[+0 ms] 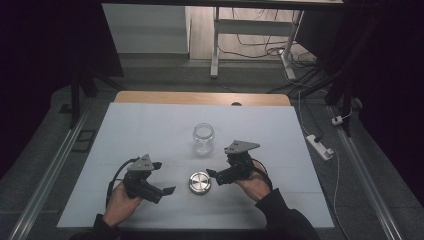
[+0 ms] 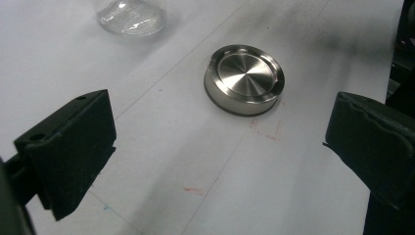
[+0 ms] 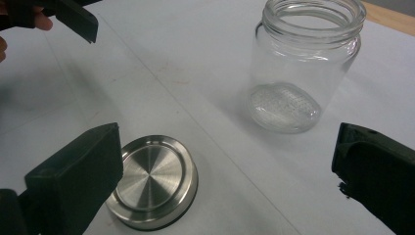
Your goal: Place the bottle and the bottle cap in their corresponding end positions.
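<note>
A clear glass jar [image 1: 204,137] stands upright and without a lid in the middle of the white table cover [image 1: 150,125]. A round steel lid [image 1: 199,182] lies flat in front of it, between my two grippers. My left gripper [image 1: 164,178] is open just left of the lid, jaws wide apart and holding nothing. My right gripper [image 1: 215,176] is open just right of the lid. In the left gripper view the lid [image 2: 244,78] lies ahead of the jaws and the jar base [image 2: 129,17] is farther off. In the right gripper view the lid [image 3: 151,181] sits by the left jaw, with the jar [image 3: 306,63] beyond.
The wooden table edge [image 1: 200,98] runs along the far side of the cover. A desk frame [image 1: 216,45] and cables lie on the floor beyond. A power strip [image 1: 320,146] rests right of the table. Faint red pen marks [image 2: 268,129] show near the lid.
</note>
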A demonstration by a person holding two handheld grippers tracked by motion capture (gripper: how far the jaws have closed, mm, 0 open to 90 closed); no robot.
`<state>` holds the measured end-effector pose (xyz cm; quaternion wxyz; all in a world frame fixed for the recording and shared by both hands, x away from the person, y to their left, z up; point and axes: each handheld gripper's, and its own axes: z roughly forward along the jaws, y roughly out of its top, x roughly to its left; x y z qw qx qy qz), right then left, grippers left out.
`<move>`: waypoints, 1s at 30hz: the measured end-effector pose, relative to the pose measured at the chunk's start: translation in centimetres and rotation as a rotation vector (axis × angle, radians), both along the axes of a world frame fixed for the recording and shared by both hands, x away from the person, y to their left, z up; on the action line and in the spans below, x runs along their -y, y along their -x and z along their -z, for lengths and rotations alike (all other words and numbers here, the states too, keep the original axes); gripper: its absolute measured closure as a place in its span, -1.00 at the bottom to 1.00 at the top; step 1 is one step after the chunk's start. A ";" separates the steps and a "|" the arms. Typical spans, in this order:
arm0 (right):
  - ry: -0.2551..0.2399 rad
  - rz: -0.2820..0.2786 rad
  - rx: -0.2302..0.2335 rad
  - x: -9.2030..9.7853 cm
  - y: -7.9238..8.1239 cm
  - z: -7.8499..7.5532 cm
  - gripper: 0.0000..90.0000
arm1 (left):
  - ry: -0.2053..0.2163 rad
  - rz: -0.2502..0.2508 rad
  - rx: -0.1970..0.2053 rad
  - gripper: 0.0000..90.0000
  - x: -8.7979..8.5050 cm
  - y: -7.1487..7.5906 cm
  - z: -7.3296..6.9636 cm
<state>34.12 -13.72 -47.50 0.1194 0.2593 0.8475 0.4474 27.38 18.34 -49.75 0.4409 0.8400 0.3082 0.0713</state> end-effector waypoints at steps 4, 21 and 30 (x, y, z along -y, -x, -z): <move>-0.002 0.001 0.001 0.4 0.5 -0.1 -1.00 | 0.003 -0.016 -0.001 -1.00 -0.4 0.3 -0.1; -0.003 0.037 0.001 3.2 2.4 -0.2 -1.00 | 0.016 -0.071 0.001 -1.00 -2.4 1.9 -0.4; -0.002 0.062 0.001 4.8 3.4 -0.2 -1.00 | 0.024 -0.108 -0.002 -1.00 -3.8 2.9 -0.4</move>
